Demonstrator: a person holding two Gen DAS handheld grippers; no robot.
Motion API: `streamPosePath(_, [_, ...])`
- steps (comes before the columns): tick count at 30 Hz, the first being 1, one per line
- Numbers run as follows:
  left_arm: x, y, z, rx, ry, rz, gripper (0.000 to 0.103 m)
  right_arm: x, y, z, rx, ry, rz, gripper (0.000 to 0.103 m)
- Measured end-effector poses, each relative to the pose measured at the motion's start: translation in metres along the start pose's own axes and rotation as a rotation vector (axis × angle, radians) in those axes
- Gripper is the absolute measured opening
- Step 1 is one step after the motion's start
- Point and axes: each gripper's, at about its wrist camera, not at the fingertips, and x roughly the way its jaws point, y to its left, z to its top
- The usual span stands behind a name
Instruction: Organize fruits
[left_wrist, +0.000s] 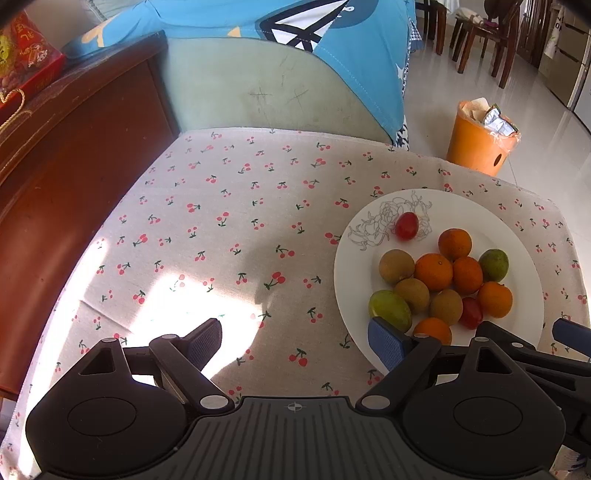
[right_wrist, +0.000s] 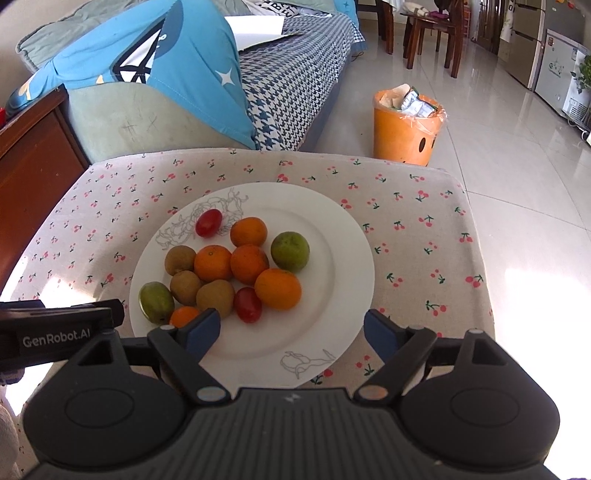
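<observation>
We find a cherry-print tablecloth (right_wrist: 406, 221) covering the table, and on it one white plate (right_wrist: 332, 229) carrying all the fruit in view: five oranges (right_wrist: 277, 288), four brown kiwis (right_wrist: 215, 297), two green mangoes (right_wrist: 290, 251) and two red tomatoes (right_wrist: 208, 222), mixed in a loose cluster.

Both tools are empty. The right gripper (right_wrist: 291, 332) hovers over the plate's near rim, jaws spread wide; the left gripper (left_wrist: 295, 339) hangs beside the plate over bare cloth, equally spread.

In our judgement this mixed heap fits either fruit gathered onto the plate or fruit awaiting sorting by kind. Any pick should straddle one fruit squarely and close gently, as neighbours touch and may roll.

The nearest orange (right_wrist: 183, 316) is partly masked by the right tool's finger. No other dish is visible.
</observation>
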Motion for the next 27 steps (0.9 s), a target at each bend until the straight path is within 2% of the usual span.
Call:
streamPosePath(17, [-0.003, -0.002, 0.001, 0.021, -0.026, 0.019, 0.088, 0.000, 0.000, -0.001, 0.004, -0.004, 0.009, 0.085])
streamPosePath(27, [-0.014, -0.001, -0.001, 0.032, -0.053, 0.027, 0.087, -0.006, -0.001, -0.004, -0.012, -0.038, 0.020, 0.085])
